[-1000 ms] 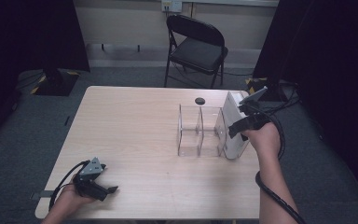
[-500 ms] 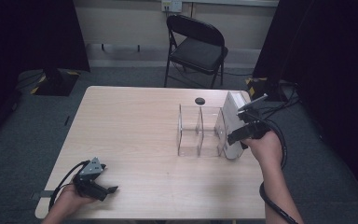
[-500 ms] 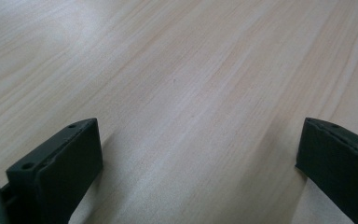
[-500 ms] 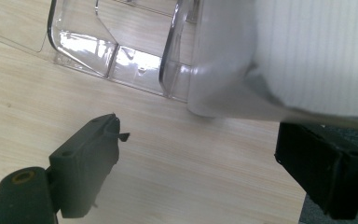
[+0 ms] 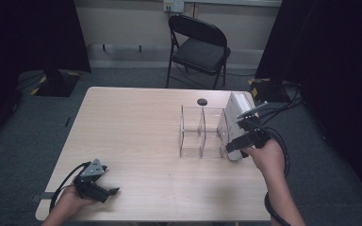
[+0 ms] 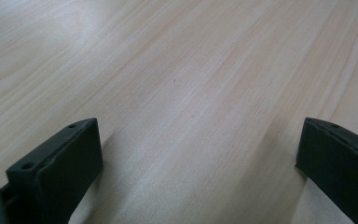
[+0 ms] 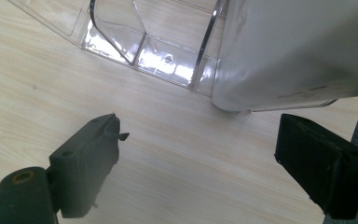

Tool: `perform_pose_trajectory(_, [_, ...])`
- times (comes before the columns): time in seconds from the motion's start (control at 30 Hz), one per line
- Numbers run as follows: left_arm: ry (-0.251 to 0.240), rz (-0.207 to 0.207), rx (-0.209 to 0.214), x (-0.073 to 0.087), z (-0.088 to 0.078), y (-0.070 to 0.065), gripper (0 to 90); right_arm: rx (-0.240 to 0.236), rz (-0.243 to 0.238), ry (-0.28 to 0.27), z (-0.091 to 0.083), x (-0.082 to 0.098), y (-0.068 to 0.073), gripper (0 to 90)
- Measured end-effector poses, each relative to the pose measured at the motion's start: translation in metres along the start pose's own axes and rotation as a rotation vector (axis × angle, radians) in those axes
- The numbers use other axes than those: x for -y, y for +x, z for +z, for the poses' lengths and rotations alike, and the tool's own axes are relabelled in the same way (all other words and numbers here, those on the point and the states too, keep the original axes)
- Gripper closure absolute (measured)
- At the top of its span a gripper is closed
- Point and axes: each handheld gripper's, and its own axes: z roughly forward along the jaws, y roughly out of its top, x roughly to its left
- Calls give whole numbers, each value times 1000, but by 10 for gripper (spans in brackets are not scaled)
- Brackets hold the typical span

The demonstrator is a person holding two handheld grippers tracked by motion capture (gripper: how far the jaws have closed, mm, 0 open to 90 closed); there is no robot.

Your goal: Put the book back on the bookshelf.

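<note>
A clear plastic divided organiser (image 5: 201, 132) stands right of the table's middle, with a white box (image 5: 239, 118) against its right side. My right gripper (image 5: 233, 145) hovers at the near end of the white box, open, nothing between its jaws. In the right gripper view the white box (image 7: 298, 46) fills the top right, the clear organiser (image 7: 154, 37) lies to its left, and the open gripper (image 7: 200, 158) is over bare wood just short of both. My left gripper (image 5: 107, 192) rests at the table's near left corner, open; its view has the gripper (image 6: 200, 154) over bare wood.
A small black disc (image 5: 201, 101) lies on the wooden table (image 5: 132, 127) behind the organiser. A black folding chair (image 5: 198, 47) stands beyond the far edge. Cables trail from both grippers; the right one loops off the table's right side.
My right gripper has come down and toward the near end of the white box, from above its far part. The left gripper has stayed still.
</note>
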Motion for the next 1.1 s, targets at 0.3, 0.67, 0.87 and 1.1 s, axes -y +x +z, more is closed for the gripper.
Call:
perform_pose_trajectory(0.3, [-1, 1, 0, 0, 0, 0, 0, -40, -78, 3, 7, 4, 12, 130])
perform_pose_trajectory(0.67, [-1, 0, 0, 0, 0, 0, 0, -81, -126, -34, 17, 3, 34, 138])
perform_pose_trajectory(0.87, [-1, 0, 0, 0, 0, 0, 0, -100, -143, -44, 19, 3, 38, 138])
perform_pose_trajectory(1.1, [-1, 0, 0, 0, 0, 0, 0, -145, -144, -56, 20, 6, 38, 142])
